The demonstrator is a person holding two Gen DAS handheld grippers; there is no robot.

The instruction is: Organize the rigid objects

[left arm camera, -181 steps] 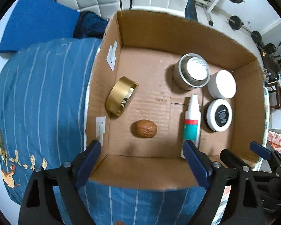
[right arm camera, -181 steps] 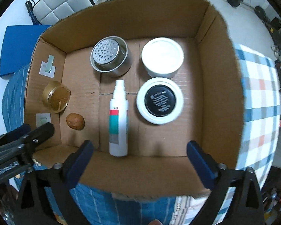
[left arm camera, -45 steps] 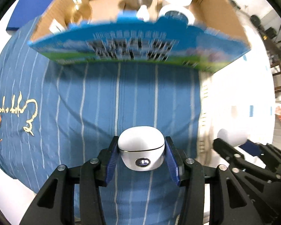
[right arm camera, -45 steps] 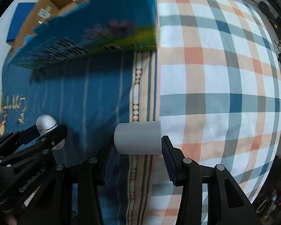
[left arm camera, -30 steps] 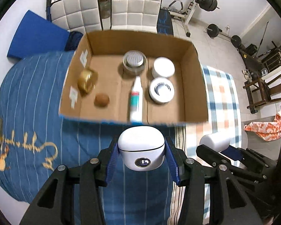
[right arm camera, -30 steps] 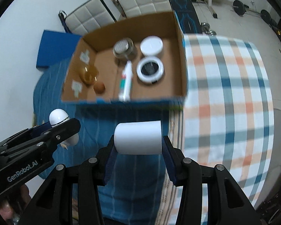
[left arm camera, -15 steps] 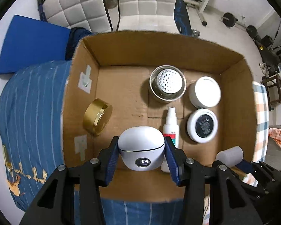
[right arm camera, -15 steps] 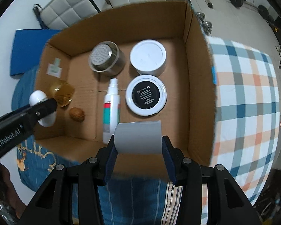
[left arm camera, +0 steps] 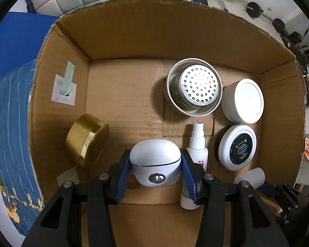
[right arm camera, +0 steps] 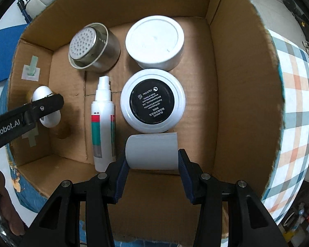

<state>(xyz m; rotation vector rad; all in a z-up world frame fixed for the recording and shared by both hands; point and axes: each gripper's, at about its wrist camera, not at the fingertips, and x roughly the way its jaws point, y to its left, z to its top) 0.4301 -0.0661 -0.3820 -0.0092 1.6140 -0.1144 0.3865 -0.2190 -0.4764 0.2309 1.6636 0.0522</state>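
Two grippers hang inside an open cardboard box point(left arm camera: 134, 47), each loaded. Left gripper point(left arm camera: 155, 168) has its jaws clenched on a glossy white rounded case point(left arm camera: 155, 164), seam line across the middle, small oval window on the front; blue pads press both sides. Right gripper point(right arm camera: 152, 160) has its jaws clamped on a plain white cylinder point(right arm camera: 152, 151), matte, held sideways, ends against the pads.

Box contents: steel strainer cup point(left arm camera: 193, 87) with perforated bottom at the back; white lidded jar point(left arm camera: 244, 100) just beside it on the right; white jar with black printed label point(left arm camera: 238, 147) in front of that; white spray bottle point(right arm camera: 103, 121) with red and teal bands lying lengthwise beside the labelled jar; gold round tin point(left arm camera: 86, 141) tilted on its edge against the left wall. Box sits on a bed with blue striped cover point(left arm camera: 8, 123) and plaid sheet point(right arm camera: 294, 107).

Hidden: lower part of spray bottle is behind the left jaws in left wrist view; floor under the case not visible. Whether case or cylinder touches the box floor, cannot tell. Cylinder overlaps the near rim of the labelled jar in right wrist view. Label print is upside down, only partly legible. Part of a dark hand point(right arm camera: 0, 201) is cut off at lower left.
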